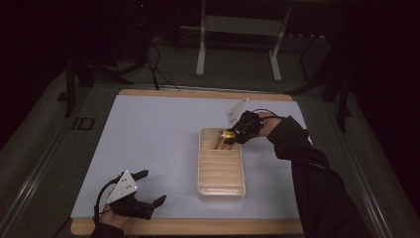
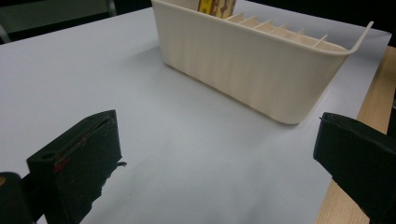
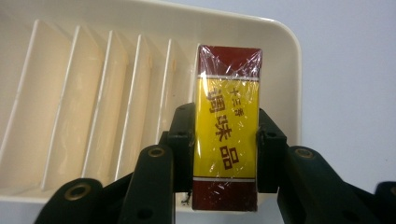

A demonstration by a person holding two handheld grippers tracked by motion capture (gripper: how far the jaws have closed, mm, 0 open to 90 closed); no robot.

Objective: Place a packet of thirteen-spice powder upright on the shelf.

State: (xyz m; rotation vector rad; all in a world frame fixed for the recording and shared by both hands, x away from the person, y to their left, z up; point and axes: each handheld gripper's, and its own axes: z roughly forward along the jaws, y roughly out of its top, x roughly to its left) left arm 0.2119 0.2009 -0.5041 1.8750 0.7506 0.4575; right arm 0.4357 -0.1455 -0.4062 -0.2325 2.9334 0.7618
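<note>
Yellow-and-dark-red wrapped box, clamped at its sides, at end compartment of cream slotted tray; other slots empty.

Yellow-and-maroon packet, cream tray

The yellow and dark red wrapped packet has its two sides covered by the black right gripper that squeezes it. From the left gripper view, just its top peeks over the wall of the cream plastic slotted tray, whose far end is cut off above.
</note>
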